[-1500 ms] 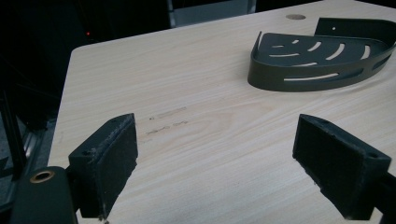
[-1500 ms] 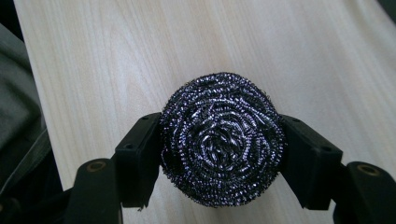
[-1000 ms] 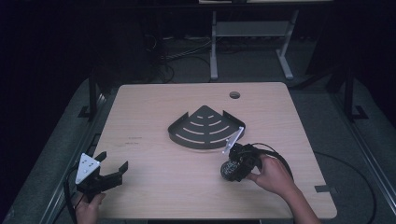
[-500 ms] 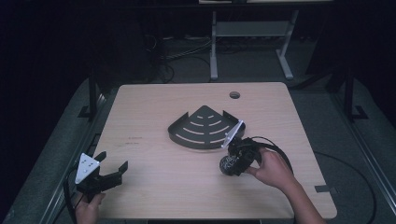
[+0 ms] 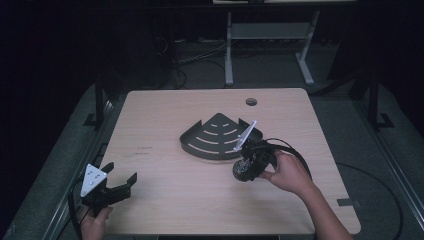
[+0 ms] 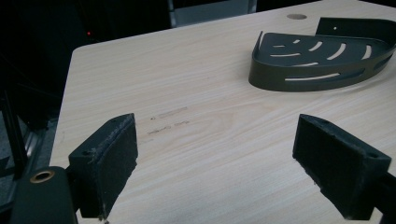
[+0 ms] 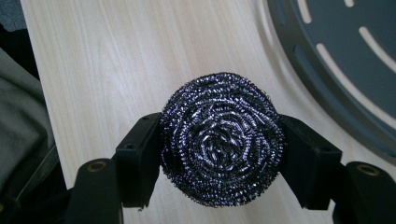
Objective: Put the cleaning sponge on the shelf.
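At the table's near left corner our left gripper [image 5: 119,186] waits with jaws wide and bare. Mid-table sits the dark, slotted, quarter-round metal corner shelf [image 5: 216,136]. Just right of it, our right gripper [image 5: 245,169] has lifted since a second ago, clamped on the round steel-wool scouring ball [image 7: 222,138]; we judge the shelf its destination. We cannot tell how far the ball clears the wooden table [image 5: 165,110].

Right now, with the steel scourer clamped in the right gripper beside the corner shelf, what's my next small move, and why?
Probably carry the steel scourer across over the black corner shelf before opening. The right gripper is shut on it, the shelf's rim lies just beside it, and the left gripper stands open well away.
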Demonstrator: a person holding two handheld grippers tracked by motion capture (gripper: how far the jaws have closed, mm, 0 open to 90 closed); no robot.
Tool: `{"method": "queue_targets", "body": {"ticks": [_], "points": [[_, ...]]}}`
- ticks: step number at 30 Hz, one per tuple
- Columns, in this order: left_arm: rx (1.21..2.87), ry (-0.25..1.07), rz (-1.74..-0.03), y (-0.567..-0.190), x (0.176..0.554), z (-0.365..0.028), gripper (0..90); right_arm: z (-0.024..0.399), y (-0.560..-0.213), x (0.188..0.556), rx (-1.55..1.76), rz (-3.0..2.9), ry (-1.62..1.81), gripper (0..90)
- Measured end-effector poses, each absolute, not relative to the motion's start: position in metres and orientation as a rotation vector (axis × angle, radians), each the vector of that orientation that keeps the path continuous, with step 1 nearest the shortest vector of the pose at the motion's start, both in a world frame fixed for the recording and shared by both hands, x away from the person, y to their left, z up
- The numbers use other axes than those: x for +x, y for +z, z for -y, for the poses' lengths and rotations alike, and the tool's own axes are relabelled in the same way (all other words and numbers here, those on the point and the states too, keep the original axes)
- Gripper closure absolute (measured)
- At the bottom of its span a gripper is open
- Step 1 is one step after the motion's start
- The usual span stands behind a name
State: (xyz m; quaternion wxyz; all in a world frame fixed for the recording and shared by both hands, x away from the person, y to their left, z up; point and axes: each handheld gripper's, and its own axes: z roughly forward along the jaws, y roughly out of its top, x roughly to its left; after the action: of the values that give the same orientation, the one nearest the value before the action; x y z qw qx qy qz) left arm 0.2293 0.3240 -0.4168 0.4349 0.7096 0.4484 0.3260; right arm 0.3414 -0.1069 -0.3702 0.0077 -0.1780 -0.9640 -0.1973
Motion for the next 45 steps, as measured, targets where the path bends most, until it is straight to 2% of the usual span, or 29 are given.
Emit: {"method": "queue_targets", "body": {"ticks": [23,45], "points": [[1.763,0.812,-1.115,-0.417,0.23,-0.323,13.2,0.091,-0.347,0.372,-0.55,3.033,-0.6,34.4],[1.762,0.812,-1.114,-0.416,0.23,-0.323,13.2,0.072,-0.342,0.405,-0.551,3.029,-0.588,34.3]]}}
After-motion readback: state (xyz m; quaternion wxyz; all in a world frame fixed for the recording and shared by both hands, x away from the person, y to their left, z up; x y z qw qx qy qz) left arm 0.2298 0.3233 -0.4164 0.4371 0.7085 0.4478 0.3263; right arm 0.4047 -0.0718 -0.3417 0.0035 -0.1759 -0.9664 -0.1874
